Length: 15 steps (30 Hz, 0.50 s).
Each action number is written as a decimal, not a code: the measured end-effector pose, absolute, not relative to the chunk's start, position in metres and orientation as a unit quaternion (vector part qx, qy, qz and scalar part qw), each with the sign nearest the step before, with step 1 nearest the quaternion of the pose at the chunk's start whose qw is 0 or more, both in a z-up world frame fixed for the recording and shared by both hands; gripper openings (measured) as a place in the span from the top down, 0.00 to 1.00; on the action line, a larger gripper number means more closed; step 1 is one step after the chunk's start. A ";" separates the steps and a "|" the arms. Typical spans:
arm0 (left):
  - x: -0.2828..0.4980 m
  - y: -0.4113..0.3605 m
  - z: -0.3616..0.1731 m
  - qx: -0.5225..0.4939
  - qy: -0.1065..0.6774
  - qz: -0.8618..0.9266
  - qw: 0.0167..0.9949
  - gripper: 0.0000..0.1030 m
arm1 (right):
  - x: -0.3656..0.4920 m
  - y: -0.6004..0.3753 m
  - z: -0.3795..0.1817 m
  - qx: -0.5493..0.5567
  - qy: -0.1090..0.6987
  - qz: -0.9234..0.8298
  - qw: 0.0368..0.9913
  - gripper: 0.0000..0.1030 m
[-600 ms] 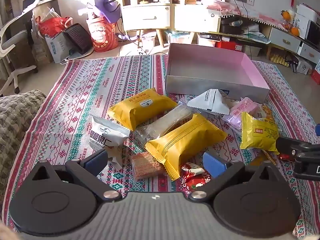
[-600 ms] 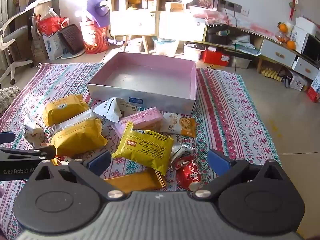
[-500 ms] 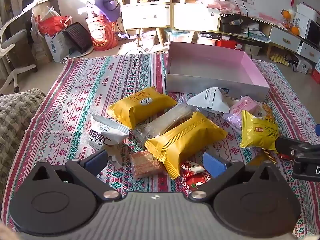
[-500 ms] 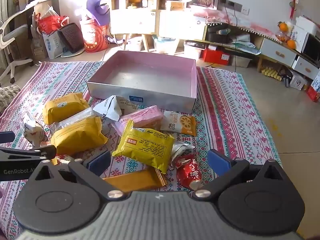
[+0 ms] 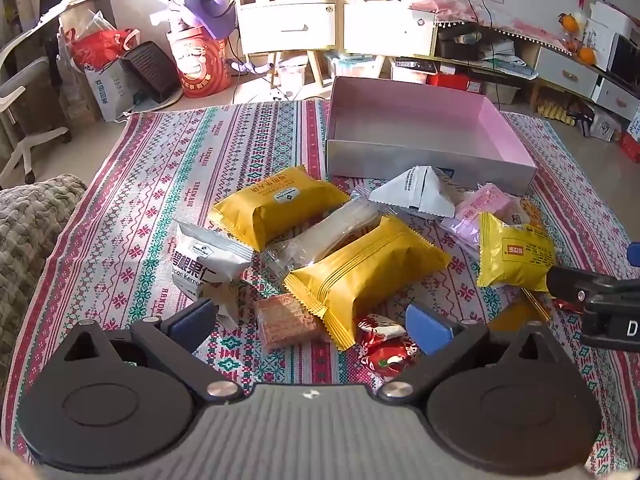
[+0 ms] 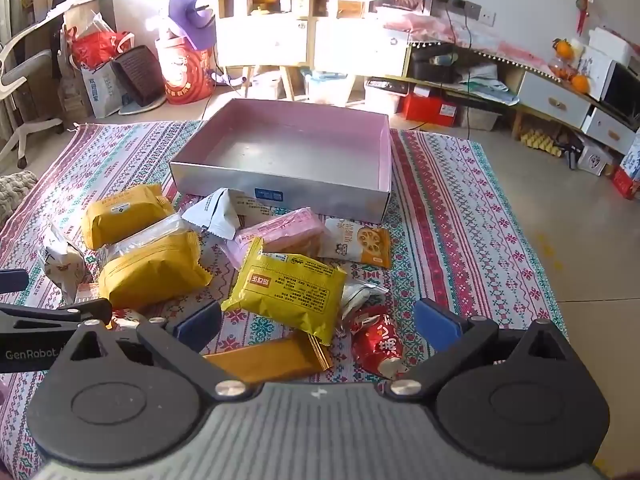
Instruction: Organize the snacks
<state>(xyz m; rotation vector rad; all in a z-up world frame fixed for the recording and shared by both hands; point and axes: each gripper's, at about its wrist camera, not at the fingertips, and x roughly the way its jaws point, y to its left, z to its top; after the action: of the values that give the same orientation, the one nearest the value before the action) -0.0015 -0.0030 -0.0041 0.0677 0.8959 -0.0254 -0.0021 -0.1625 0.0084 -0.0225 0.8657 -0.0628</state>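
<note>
Several snack packs lie scattered on a patterned cloth (image 5: 132, 208) in front of an empty pink-lined box (image 5: 424, 136) (image 6: 288, 160). My left gripper (image 5: 310, 318) hangs open above a brown wafer pack (image 5: 286, 322), a yellow pack (image 5: 366, 270) and a red candy wrapper (image 5: 386, 350), with nothing between its fingers. A second yellow pack (image 5: 278, 208) and a white nut pack (image 5: 204, 258) lie to the left. My right gripper (image 6: 318, 322) is open over a bright yellow pack (image 6: 286, 286), an orange bar (image 6: 266, 360) and a red pack (image 6: 378, 342), touching none.
Past the cloth the floor holds shelves, a low bench, bags and a red bucket (image 5: 200, 66). A knitted grey cushion (image 5: 28, 232) sits at the cloth's left edge. Bare cloth lies left of the box and bare floor (image 6: 560, 240) lies to the right.
Both views have shifted slightly: the snacks and box sit a little lower in the frames. No pack has moved and both grippers stay open.
</note>
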 end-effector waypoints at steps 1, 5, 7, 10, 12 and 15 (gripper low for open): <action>-0.002 -0.003 -0.004 0.033 0.434 -0.013 0.900 0.00 | -0.002 -0.163 0.008 -0.010 0.420 -0.031 0.907 0.00; -0.001 -0.003 -0.005 0.033 0.436 -0.014 0.899 0.00 | -0.002 -0.163 0.008 -0.010 0.420 -0.030 0.907 0.00; -0.001 -0.003 -0.005 0.033 0.437 -0.014 0.899 0.00 | -0.002 -0.163 0.008 -0.010 0.420 -0.030 0.907 0.00; -0.001 -0.003 -0.005 0.033 0.438 -0.014 0.898 0.00 | -0.001 -0.162 0.007 -0.011 0.421 -0.030 0.906 0.00; -0.001 -0.003 -0.006 0.033 0.438 -0.014 0.898 0.00 | -0.001 -0.162 0.007 -0.011 0.421 -0.030 0.907 0.00; -0.002 -0.003 -0.006 0.032 0.439 -0.016 0.898 0.00 | -0.001 -0.162 0.008 -0.011 0.421 -0.030 0.906 0.00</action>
<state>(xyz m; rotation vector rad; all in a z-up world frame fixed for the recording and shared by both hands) -0.0016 -0.0029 -0.0056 0.0670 0.9088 -0.0327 -0.0012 -0.1622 0.0077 -0.0222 0.8699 -0.0626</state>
